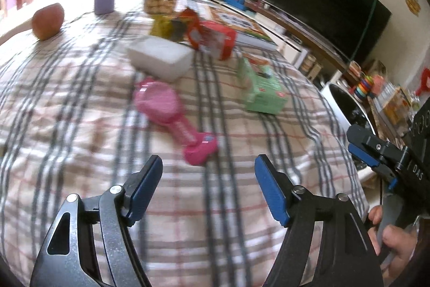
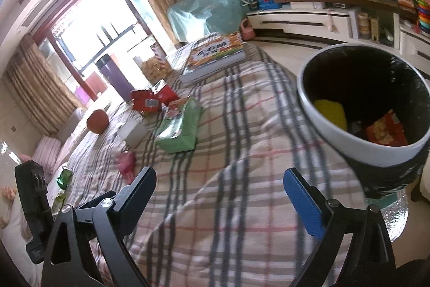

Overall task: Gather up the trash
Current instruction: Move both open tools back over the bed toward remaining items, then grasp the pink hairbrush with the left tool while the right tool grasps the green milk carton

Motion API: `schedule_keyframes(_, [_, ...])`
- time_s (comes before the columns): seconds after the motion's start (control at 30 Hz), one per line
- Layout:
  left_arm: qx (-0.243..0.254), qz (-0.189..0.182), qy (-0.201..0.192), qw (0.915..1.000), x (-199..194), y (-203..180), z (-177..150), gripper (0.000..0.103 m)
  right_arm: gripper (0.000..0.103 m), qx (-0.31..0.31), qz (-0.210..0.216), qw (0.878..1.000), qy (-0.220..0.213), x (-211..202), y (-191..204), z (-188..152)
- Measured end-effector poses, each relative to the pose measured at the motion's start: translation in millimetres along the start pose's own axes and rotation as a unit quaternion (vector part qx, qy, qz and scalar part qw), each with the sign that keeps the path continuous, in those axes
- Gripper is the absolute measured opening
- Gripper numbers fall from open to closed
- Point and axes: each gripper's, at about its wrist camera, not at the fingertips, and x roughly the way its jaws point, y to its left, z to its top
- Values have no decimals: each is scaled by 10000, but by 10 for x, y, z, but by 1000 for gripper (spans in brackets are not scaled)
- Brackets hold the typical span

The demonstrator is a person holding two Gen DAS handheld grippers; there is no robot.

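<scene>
Checked cloth [image 1: 80,104] covers the whole surface I'm working over, and the white bin [image 2: 357,149] stands off its right edge, already holding a yellow piece [image 2: 331,113] and an orange wrapper [image 2: 384,132]. Past the middle of the cloth I see a green packet [image 1: 262,88], a red box [image 1: 215,39] lying open, a white tub [image 1: 161,58] and, closest to me, a pink toy [image 1: 172,112] with its handle running towards my left fingers. My left gripper [image 1: 208,187] is held wide with nothing between its pads, and so is my right gripper [image 2: 219,195], wider yet. I judge the green packet and the torn red box to be the trash left; both lie ahead and slightly right of the left fingers, well apart from them. The right one is nearer the bin, the left nearer the packet, whose long side runs away from me.
</scene>
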Motion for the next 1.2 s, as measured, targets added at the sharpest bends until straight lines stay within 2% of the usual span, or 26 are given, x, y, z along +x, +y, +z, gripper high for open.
schedule_keyframes(0.37, [-272, 185, 23, 9995, 31, 327, 77, 73, 97, -174, 145, 9994, 262, 329, 269, 33])
schedule_keyframes(0.83, [-172, 314, 135, 9993, 287, 306, 296, 73, 96, -463, 132, 9977, 477, 938, 521, 292])
schedule_keyframes(1.03, [64, 529, 104, 9985, 419, 244, 352, 72, 94, -666, -9, 9958, 630, 1183, 571, 351])
schedule_keyframes(1.07, [93, 540, 104, 9984, 428, 234, 357, 71, 92, -735, -59, 9953, 628, 1215, 580, 361])
schedule_keyframes(1.13, [191, 580, 102, 9981, 457, 198, 374, 59, 83, -849, -149, 9944, 613, 1239, 583, 380])
schedule_keyframes(1.2, [267, 563, 111, 9980, 479, 172, 389, 46, 65, -906, -224, 9938, 611, 1243, 564, 392])
